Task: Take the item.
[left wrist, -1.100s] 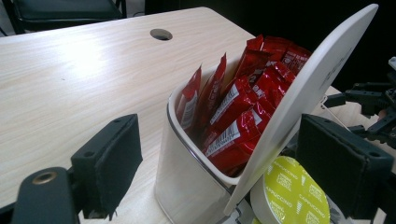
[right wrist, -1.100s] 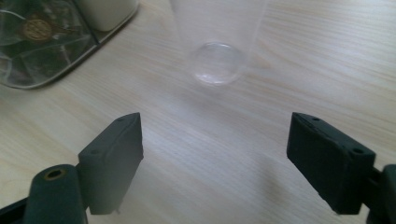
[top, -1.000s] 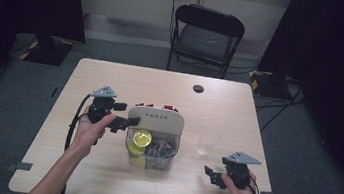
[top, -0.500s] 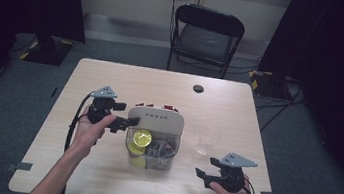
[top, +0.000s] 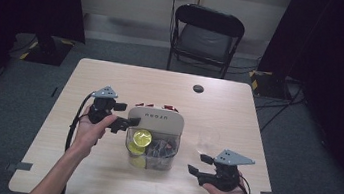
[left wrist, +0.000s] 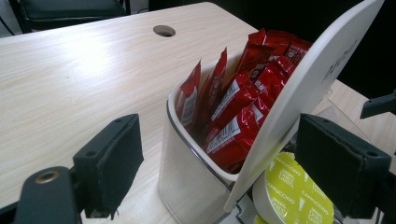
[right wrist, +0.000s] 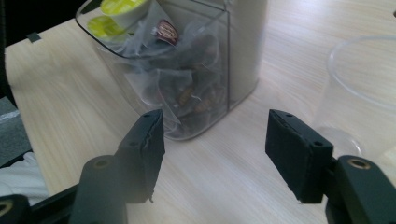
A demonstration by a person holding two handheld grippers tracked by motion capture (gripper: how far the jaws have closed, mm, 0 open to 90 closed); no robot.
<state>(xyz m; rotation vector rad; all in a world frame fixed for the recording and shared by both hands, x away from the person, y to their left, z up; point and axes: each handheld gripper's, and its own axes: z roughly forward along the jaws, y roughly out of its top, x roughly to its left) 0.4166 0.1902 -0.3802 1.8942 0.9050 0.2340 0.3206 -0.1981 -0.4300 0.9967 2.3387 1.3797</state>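
A clear organiser box (top: 166, 161) with a white tilted lid (top: 157, 119) stands mid-table. It holds red sachets (left wrist: 238, 93) at the back, yellow capsules (top: 142, 136) and tea bags (right wrist: 187, 93) in front. My left gripper (top: 124, 116) reaches in from the box's left side. Its jaws straddle the box corner and the lid (left wrist: 303, 88), and the left pad (left wrist: 112, 158) stands apart from the wall. My right gripper (top: 198, 164) hovers low to the box's right and points at its clear side (right wrist: 163, 70). Its jaws have just been closing and have nothing between them.
A clear plastic cup (top: 208, 141) stands right of the box, close to my right gripper, and shows as a cup (right wrist: 359, 84) in the right gripper view. A round cable hole (top: 198, 88) lies at the table's far side. A folding chair (top: 207, 36) stands behind the table.
My right gripper has moved left and a little up, from the table's right edge toward the box, and its jaws have narrowed. The left gripper and the box have not moved.
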